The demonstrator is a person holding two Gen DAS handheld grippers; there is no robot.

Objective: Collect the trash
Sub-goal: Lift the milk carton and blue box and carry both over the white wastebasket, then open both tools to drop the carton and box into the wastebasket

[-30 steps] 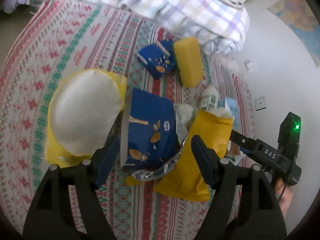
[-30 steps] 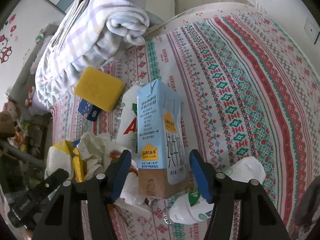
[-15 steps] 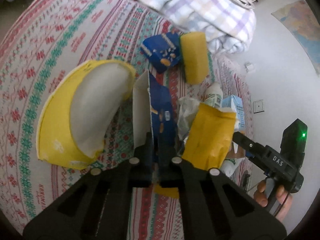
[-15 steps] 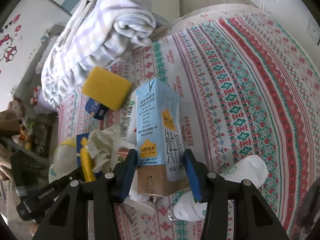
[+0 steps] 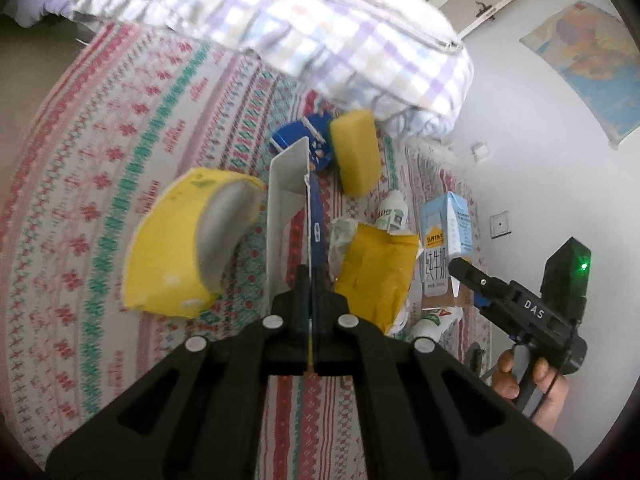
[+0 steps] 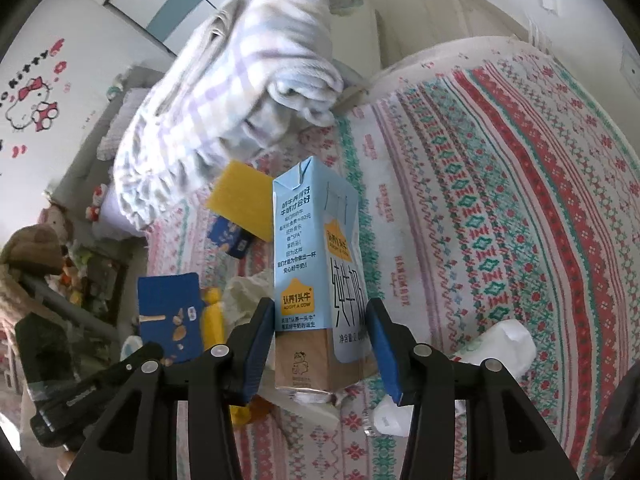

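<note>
The left gripper (image 5: pixel 310 304) is pinching a thin, floppy blue wrapper (image 5: pixel 316 216) edge-on. The right gripper (image 6: pixel 318 344) is clasping the milk carton (image 6: pixel 318 276) low down; it is likely light and crushable.

Matte black plastic frames on both tools, each with triangular cut-outs in the arms and round silver screw heads at the joints. Left gripper (image 5: pixel 310 280): black, with narrow fingers (image 5: pixel 301 285). Right gripper (image 6: pixel 318 344): black arms ending in blue-faced fingers (image 6: pixel 256 346). From the left wrist view, white "DAS" lettering on the right tool's body, a green light on its boxy rear block, thin dark cable below, bare skin of the hand (image 5: pixel 528 384) around the grey handle.
</note>
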